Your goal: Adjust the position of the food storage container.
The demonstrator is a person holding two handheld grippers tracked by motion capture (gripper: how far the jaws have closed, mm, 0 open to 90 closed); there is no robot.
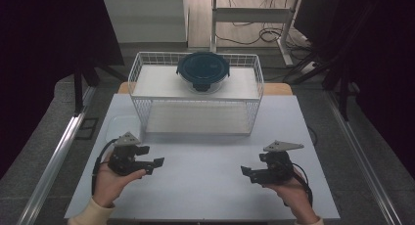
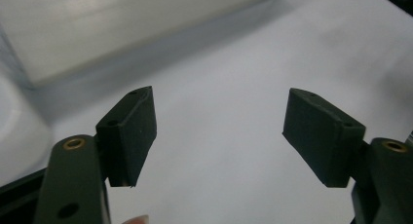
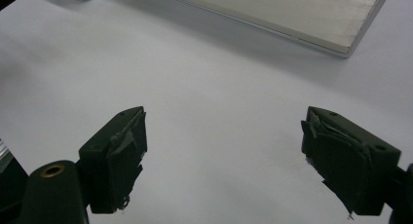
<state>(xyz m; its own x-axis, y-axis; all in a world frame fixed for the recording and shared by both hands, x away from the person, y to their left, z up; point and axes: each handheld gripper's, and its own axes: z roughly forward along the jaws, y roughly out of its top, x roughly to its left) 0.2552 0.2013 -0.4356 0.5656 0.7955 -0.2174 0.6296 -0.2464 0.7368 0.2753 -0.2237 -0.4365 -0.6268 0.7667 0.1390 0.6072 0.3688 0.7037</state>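
Up on the top shelf of the white wire rack (image 1: 139, 76), toward the far side of the table (image 1: 210, 181), sits a round clear container (image 1: 203, 72) with a dark blue lid, its front latch facing the person. It stands well apart from both hands. Below it the rack's lower shelf lies bare, and just left of the rack's front corner a pale, flat thing rests on the table; the high view is too dim to say what it is. Nearer the person, the left gripper (image 1: 155, 165) is held low over the white tabletop, pointing inward toward the middle, its jaws standing apart with nothing between them. The left gripper view shows bare table between the two black pads (image 2: 134, 131). The right gripper (image 1: 246, 173) mirrors it on the other side, pointing inward too, jaws likewise spread and empty, with worn tape visible on its pads (image 3: 119, 158) in the right gripper view. Each gripper's cable trails back beside the hand that holds it.
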